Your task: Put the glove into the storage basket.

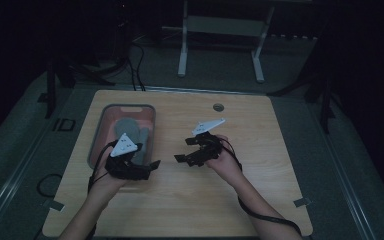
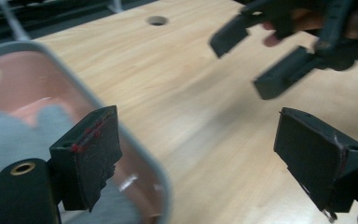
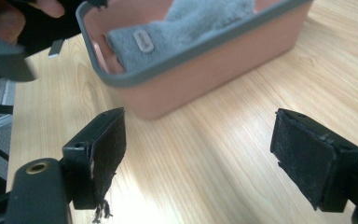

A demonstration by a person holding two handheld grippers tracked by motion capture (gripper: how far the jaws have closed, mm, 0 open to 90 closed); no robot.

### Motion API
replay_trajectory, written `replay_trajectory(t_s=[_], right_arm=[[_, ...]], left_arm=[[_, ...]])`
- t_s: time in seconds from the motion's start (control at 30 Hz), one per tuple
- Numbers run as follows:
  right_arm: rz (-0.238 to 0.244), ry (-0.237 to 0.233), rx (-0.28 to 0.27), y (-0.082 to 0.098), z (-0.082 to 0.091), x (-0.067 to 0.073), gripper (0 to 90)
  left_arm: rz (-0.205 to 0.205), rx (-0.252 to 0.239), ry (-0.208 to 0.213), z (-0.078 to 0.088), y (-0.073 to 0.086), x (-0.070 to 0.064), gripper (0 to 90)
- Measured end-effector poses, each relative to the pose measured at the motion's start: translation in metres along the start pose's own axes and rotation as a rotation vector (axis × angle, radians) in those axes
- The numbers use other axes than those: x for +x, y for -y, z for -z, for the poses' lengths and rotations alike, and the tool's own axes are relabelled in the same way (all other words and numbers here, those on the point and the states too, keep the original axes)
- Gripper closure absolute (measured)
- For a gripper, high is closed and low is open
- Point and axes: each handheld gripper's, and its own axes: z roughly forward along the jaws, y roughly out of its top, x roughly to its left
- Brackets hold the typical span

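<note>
Wood tabletop (image 1: 190, 190) fills the lower frame, bare between the forearms. Left gripper (image 1: 147, 166), lower left of centre, hangs at the near right corner of the bin (image 1: 96, 145), jaws apart and empty. Right gripper (image 1: 181, 150), centre frame, faces it, jaws likewise apart and empty. Grey cloth (image 1: 130, 131) lies inside the pink bin, upper left of centre. Judged progress: cloth is in the bin, or not yet lifted out; which, the frames cannot settle.
</note>
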Motion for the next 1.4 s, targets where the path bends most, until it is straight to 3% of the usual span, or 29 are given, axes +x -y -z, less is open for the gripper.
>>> replay_trajectory(t_s=[0.13,0.17,0.2,0.4,0.53,0.8,1.03,1.2,1.4], right_arm=[[0.006,0.014,0.008,0.012,0.007,0.001,18.2],[0.009,0.016,0.007,0.017,0.009,0.001,18.2],[0.008,0.016,0.01,0.02,0.01,0.001,18.2],[0.012,0.033,0.008,0.041,0.017,0.0,18.2],[0.033,0.03,0.026,0.056,0.017,0.001,18.2],[0.03,0.017,0.056,0.089,0.014,-0.001,17.6],[0.019,0.029,0.059,0.107,0.016,-0.005,17.5],[0.043,0.07,0.058,0.12,0.023,-0.006,17.5],[0.023,0.081,0.06,0.133,0.033,-0.006,17.4]], left_arm=[[-0.005,-0.012,0.07,-0.008,0.008,-0.016,15.1],[-0.005,-0.012,0.07,-0.008,0.008,-0.016,15.1],[-0.019,-0.003,0.099,-0.013,0.012,-0.024,15.1],[-0.047,0.006,0.159,-0.026,0.019,-0.043,15.1],[-0.067,0.048,0.224,-0.043,0.028,-0.057,15.0],[-0.116,0.087,0.275,-0.061,0.042,-0.072,15.0],[-0.128,0.104,0.3,-0.07,0.053,-0.078,15.0],[-0.126,0.113,0.329,-0.076,0.059,-0.082,15.0],[-0.138,0.118,0.353,-0.081,0.063,-0.088,15.0]])
